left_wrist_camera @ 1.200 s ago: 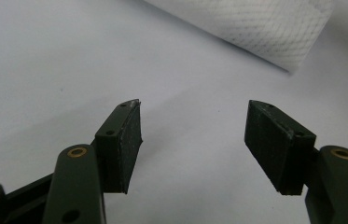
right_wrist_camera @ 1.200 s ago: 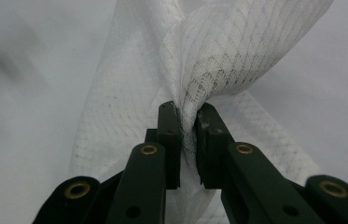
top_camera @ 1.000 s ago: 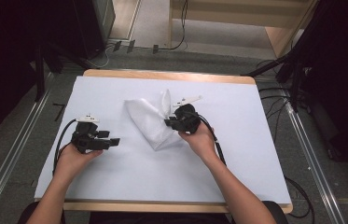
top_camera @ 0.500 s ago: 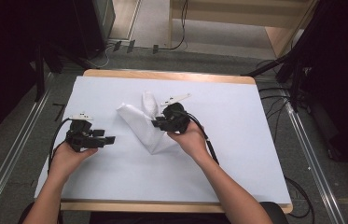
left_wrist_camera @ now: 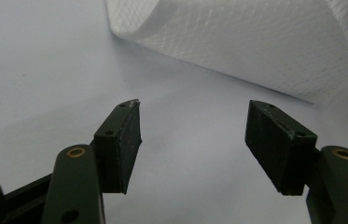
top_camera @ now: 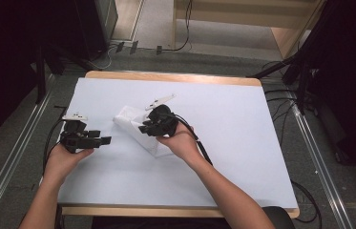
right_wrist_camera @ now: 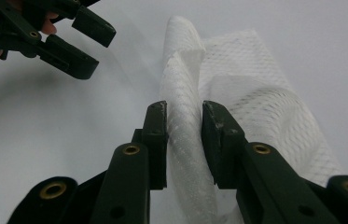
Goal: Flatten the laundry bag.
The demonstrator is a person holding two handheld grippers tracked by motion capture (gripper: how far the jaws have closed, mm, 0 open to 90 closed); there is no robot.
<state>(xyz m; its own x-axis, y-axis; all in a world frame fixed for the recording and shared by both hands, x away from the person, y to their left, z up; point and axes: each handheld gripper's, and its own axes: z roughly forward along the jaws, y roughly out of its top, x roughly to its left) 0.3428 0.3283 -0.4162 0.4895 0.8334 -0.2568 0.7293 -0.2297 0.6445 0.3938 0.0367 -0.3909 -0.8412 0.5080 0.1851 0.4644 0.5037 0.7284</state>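
A white mesh cloth (top_camera: pixel 127 119) lies crumpled and partly folded on the white-covered table (top_camera: pixel 242 124). My right gripper (top_camera: pixel 144 129) sits over the cloth's right part and points left. In the right gripper view a raised fold of the cloth (right_wrist_camera: pixel 185 93) stands between its jaws, and the right gripper (right_wrist_camera: pixel 184 121) has just been opening, so the pads no longer squeeze the fold. My left gripper (top_camera: pixel 104 140) rests left of the cloth, open and empty. In the left gripper view it (left_wrist_camera: pixel 192 135) points at the cloth's edge (left_wrist_camera: pixel 255 42), a short way off.
A wooden rim (top_camera: pixel 166 76) shows at the table's far edge. Cables (top_camera: pixel 199 148) trail from both grippers. Metal rails (top_camera: pixel 319 157) run along both sides of the table. The left gripper (right_wrist_camera: pixel 87 46) is at the upper left in the right gripper view.
My right hand has moved left, carrying the cloth over so it now lies more bunched and farther left. Its jaws have parted. The left hand has shifted slightly left.
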